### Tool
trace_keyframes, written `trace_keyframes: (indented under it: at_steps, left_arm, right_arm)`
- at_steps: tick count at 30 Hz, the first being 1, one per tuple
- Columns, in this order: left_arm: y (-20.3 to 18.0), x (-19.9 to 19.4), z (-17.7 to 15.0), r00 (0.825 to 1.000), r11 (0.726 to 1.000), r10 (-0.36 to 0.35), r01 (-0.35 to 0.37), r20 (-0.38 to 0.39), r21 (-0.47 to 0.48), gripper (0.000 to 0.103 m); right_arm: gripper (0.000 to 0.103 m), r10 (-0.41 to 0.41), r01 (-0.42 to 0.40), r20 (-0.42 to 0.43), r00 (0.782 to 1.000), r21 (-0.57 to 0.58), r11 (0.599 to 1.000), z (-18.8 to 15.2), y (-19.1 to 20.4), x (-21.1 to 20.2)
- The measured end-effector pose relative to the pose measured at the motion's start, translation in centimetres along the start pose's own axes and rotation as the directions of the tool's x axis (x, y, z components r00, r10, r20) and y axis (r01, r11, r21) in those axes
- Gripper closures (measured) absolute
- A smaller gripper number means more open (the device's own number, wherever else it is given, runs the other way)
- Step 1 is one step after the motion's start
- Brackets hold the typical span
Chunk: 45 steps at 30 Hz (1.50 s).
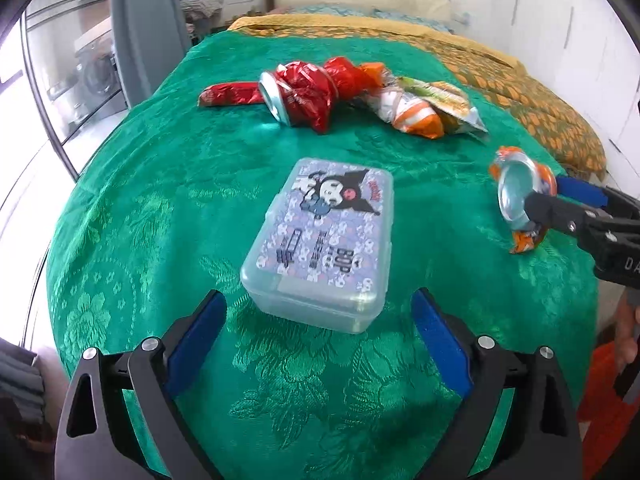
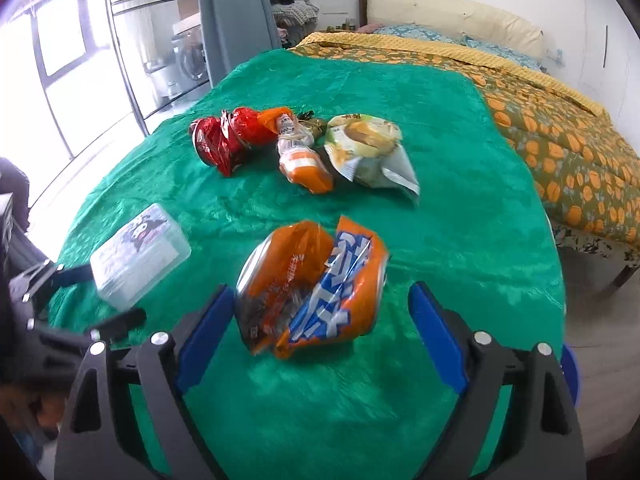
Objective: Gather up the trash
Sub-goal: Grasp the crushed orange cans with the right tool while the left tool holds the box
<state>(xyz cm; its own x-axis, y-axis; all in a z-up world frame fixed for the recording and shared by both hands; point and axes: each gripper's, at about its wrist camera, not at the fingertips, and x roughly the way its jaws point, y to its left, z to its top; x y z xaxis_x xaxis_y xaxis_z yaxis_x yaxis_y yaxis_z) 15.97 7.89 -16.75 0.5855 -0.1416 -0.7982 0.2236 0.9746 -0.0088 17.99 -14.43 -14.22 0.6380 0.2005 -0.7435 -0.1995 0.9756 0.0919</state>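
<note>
One crushed orange can [image 2: 312, 288] lies between our right gripper [image 2: 322, 320]'s wide fingers, unpressed, near the desk's front edge; left gripper [image 1: 320, 332] gapes empty.

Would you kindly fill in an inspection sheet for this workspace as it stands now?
Surface: green embossed bedcover, spread flat.
Job's things: crushed orange-and-blue drink can between the right gripper's fingers; crushed red can, orange-and-white wrapper and pale green snack bag grouped farther back.
Clutter: translucent lidded plastic box with cartoon sticker, closed, just ahead of the left gripper.
Grippers: left gripper open, empty; right gripper open around the orange can, pads not pressing.
Cables: nothing seen.
Surroundings: orange-patterned quilt, cream headboard, grey curtain, glass doors.
</note>
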Motion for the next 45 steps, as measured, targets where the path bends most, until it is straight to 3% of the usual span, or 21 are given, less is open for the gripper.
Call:
trace_keyframes:
  at_steps: [7, 13, 16, 19, 24, 26, 28, 31, 33, 39, 45]
  left_arm:
    - [0.8, 0.2, 2.4, 0.999, 0.999, -0.046, 0.046, -0.022, 0.005, 0.008]
    - [0.5, 1.2, 3.1, 0.996, 0.998, -0.033, 0.037, -0.079, 0.053, 0.008]
    - [-0.1, 0.8, 2.9, 0.996, 0.995, -0.04, 0.046, -0.075, 0.085, 0.008]
    - [-0.8, 0.7, 3.0, 0.997, 0.993, -0.041, 0.047, -0.064, 0.106, 0.008]
    - [-0.6, 1.3, 3.7, 0.998, 0.995, -0.03, 0.035, -0.062, 0.09, 0.008]
    - [-0.5, 1.5, 4.0, 0.998, 0.995, -0.022, 0.028, -0.063, 0.091, 0.016]
    - [-0.3, 1.6, 4.1, 0.997, 0.995, -0.025, 0.031, -0.071, 0.09, 0.027]
    - [0.1, 1.8, 4.1, 0.994, 0.996, -0.057, 0.063, -0.09, 0.068, 0.041]
    - [0.0, 1.5, 3.9, 0.996, 0.996, -0.045, 0.051, -0.082, 0.075, 0.041]
    - [-1.0, 0.1, 2.7, 0.995, 0.994, -0.084, 0.088, -0.059, 0.06, 0.042]
    - [-2.9, -0.1, 2.3, 0.995, 0.995, -0.094, 0.095, -0.035, 0.043, 0.042]
  right_arm:
    - [0.017, 0.003, -0.003, -0.036, 0.999, 0.005, 1.0, 0.0, -0.6, -0.7]
    - [0.017, 0.067, -0.051, -0.106, 0.992, 0.145, 0.988, -0.9, -2.7, -0.9]
    - [0.017, 0.123, -0.107, -0.084, 0.989, 0.172, 0.979, -1.3, -3.5, -1.5]
    - [0.017, 0.125, -0.111, -0.07, 0.99, 0.178, 0.978, -1.0, -3.7, -1.4]
    - [0.017, 0.177, -0.16, -0.057, 0.982, 0.226, 0.961, 0.2, -3.8, -0.1]
    - [0.021, 0.169, -0.152, -0.063, 0.984, 0.209, 0.966, 0.7, -3.2, 0.3]
    - [0.038, 0.182, -0.167, -0.064, 0.981, 0.189, 0.968, 1.1, -2.4, 0.2]
    - [0.044, 0.127, -0.117, -0.076, 0.989, 0.124, 0.985, 1.5, -1.2, -0.4]
    - [0.047, 0.12, -0.11, -0.08, 0.99, 0.109, 0.988, 1.5, -1.0, -0.7]
    - [0.043, 0.202, -0.196, -0.117, 0.972, 0.059, 0.979, 0.4, -0.7, -2.1]
    - [0.027, 0.136, -0.135, -0.134, 0.982, 0.016, 0.991, 0.1, 0.2, -1.2]
